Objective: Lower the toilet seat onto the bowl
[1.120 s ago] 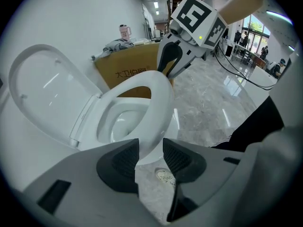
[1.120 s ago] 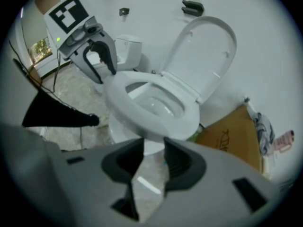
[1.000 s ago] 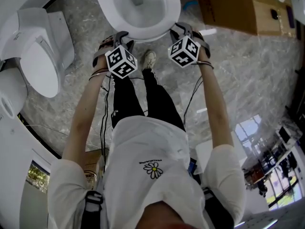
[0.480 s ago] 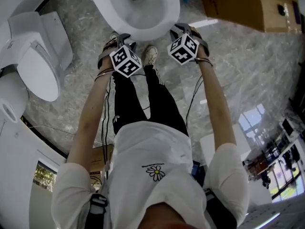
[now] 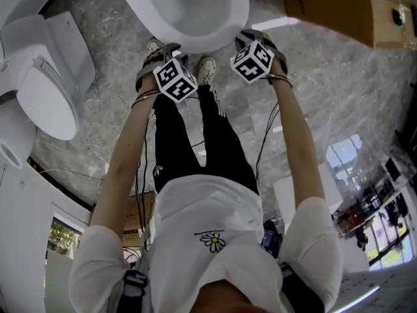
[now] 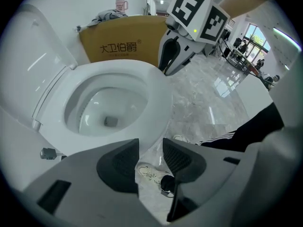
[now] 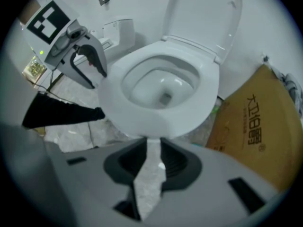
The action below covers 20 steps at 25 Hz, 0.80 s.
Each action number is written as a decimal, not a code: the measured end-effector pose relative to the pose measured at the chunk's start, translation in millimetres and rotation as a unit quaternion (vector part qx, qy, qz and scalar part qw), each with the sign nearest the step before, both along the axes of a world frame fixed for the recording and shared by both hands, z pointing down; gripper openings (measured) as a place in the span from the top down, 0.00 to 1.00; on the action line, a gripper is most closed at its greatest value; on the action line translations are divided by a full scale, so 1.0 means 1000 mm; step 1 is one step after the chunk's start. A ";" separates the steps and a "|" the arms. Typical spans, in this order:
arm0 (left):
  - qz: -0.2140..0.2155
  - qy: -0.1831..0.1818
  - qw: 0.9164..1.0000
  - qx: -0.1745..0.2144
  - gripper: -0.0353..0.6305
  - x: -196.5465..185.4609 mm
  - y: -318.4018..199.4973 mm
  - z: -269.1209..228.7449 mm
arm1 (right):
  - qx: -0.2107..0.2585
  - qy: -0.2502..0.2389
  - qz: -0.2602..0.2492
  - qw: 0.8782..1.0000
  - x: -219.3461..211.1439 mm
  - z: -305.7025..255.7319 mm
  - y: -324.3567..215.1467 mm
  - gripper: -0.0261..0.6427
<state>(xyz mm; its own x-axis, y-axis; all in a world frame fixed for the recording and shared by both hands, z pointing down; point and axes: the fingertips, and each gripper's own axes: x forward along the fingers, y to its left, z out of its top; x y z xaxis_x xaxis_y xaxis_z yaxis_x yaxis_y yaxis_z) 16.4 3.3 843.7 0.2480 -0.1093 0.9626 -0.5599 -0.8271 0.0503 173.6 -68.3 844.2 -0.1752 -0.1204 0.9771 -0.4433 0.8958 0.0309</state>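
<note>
The white toilet's seat (image 7: pixel 204 96) lies flat on the bowl, and the lid (image 7: pixel 203 13) stands upright behind it. In the head view the seat (image 5: pixel 229 19) is at the top edge. My left gripper (image 5: pixel 164 51) hovers at the bowl's front left. Its jaws (image 6: pixel 150 148) stand apart, with only floor and a shoe showing between them. At the front right rim is my right gripper (image 5: pixel 249 38). Its jaws (image 7: pixel 152 145) are closing on a narrow gap with nothing in it, their tips just short of the seat's front edge.
A brown cardboard box (image 5: pixel 332 5) stands on the marble floor to the right of the toilet. A second white toilet (image 5: pixel 45 77) sits at the left. The person's legs and shoes (image 5: pixel 205 75) are directly below the grippers.
The toilet has slid toward the top of the head view. Both grippers stay at the bowl's front rim, and the left one has shifted slightly right.
</note>
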 end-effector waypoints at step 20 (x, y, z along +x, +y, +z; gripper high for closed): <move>-0.009 -0.014 1.000 -0.005 0.68 -0.006 -0.009 0.023 | -0.017 0.004 0.032 0.999 0.000 0.029 0.001 0.81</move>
